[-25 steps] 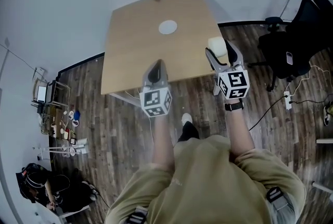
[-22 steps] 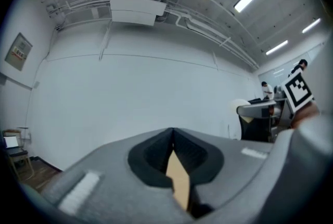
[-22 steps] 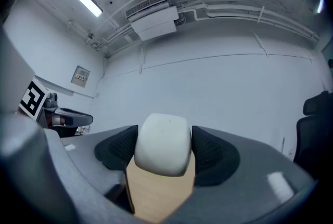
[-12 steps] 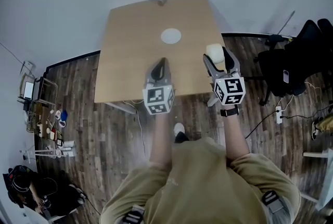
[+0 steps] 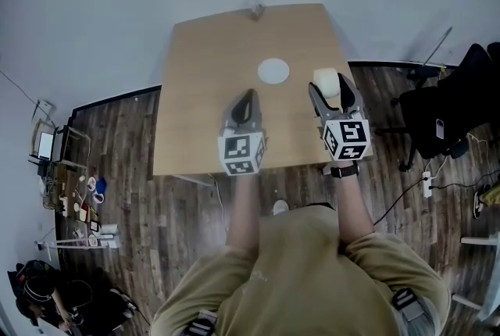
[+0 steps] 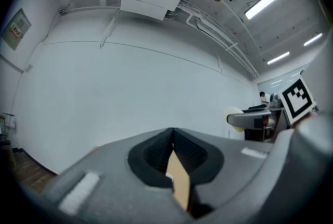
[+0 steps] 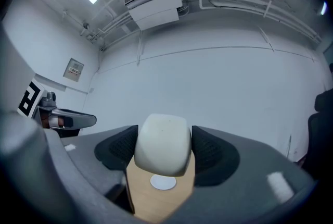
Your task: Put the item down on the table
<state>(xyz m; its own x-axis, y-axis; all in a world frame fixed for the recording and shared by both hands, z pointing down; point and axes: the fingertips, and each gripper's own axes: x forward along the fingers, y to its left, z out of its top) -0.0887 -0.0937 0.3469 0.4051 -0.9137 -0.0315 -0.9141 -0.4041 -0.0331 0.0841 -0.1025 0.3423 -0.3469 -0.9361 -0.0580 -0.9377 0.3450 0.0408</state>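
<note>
Wooden tabletop (image 5: 203,100) lies below the white item (image 7: 162,145), right gripper (image 5: 328,91) jaws clamped on it near the right edge, left gripper (image 5: 247,97) jaws together.

The item (image 5: 326,81) is a cream-white block with rounded corners and smooth, plain faces. It sits upright between the fingers (image 7: 210,151) of the right gripper (image 5: 329,85), pinched on its two sides, its top standing above them. It hangs over the light wooden desk (image 5: 211,92), near the desk's right edge.
</note>
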